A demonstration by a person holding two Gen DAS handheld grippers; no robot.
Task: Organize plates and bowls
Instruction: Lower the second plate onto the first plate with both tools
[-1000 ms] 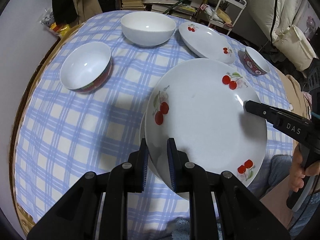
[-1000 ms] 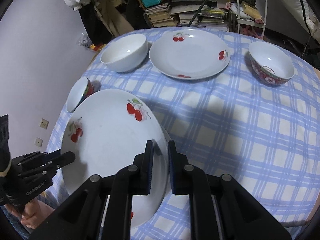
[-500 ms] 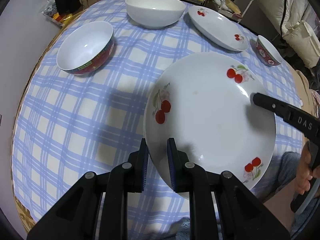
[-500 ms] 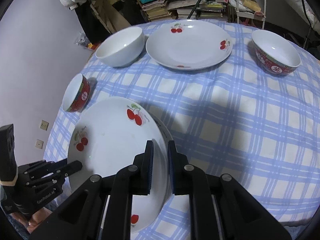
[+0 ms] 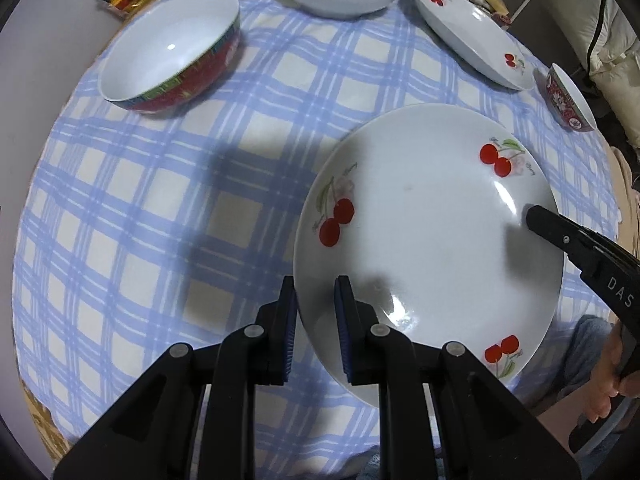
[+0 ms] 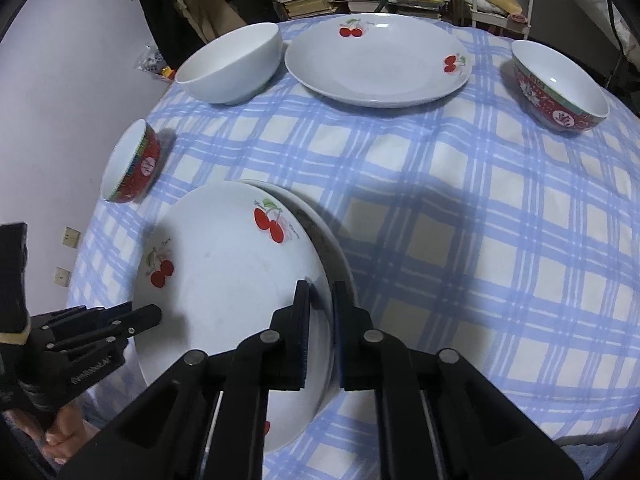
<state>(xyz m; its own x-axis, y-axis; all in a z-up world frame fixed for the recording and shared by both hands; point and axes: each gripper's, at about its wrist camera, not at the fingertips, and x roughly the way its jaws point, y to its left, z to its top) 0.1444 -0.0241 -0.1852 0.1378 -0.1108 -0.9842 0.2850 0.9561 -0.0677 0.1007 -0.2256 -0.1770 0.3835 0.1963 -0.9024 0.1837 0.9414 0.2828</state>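
Fingers of both the left gripper [image 5: 316, 316] and right gripper [image 6: 320, 320] pinch opposite rims of the large white cherry-printed ceramic plate [image 5: 424, 224], held over the blue-checked tablecloth [image 6: 460, 208] at the near edge. It may be touching down; hard to tell. Uneven release could tip it off the edge; the red-sided bowl [image 5: 172, 52] sits clear.

The round worktop [image 6: 460, 240] wore a blue-and-white checked cloth [image 5: 132, 216]. On it stood a plain white bowl [image 6: 230, 66] just beside a cherry-patterned plate [image 6: 378, 68] at the far side, a red-sided bowl [image 6: 560, 88] towards the right edge and another red-sided bowl [image 6: 130, 162] near the left edge.
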